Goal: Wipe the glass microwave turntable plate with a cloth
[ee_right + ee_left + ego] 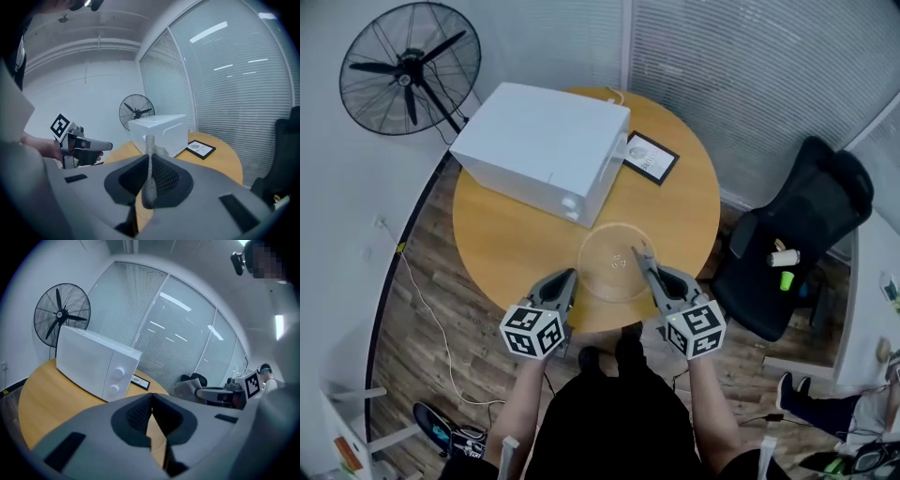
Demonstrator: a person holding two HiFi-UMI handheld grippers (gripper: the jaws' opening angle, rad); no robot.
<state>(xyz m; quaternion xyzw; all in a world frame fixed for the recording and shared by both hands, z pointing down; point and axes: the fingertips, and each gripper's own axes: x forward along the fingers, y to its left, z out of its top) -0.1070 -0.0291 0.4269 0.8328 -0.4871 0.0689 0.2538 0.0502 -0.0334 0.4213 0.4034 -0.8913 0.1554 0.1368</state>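
Observation:
The clear glass turntable plate (614,272) lies flat on the round wooden table (497,234), in front of the white microwave (539,150). My left gripper (570,278) hangs over the table's near edge just left of the plate, its jaws shut with nothing between them (151,401). My right gripper (637,253) hovers over the plate's right part, and its textured pads (149,154) are pressed together with nothing held. Both grippers are lifted off the table and point towards the microwave (93,364). No cloth shows in any view.
A framed card (650,157) lies on the table right of the microwave. A standing fan (410,67) is at the back left and a black office chair (797,234) at the right. A cable (431,319) runs across the wooden floor at the left.

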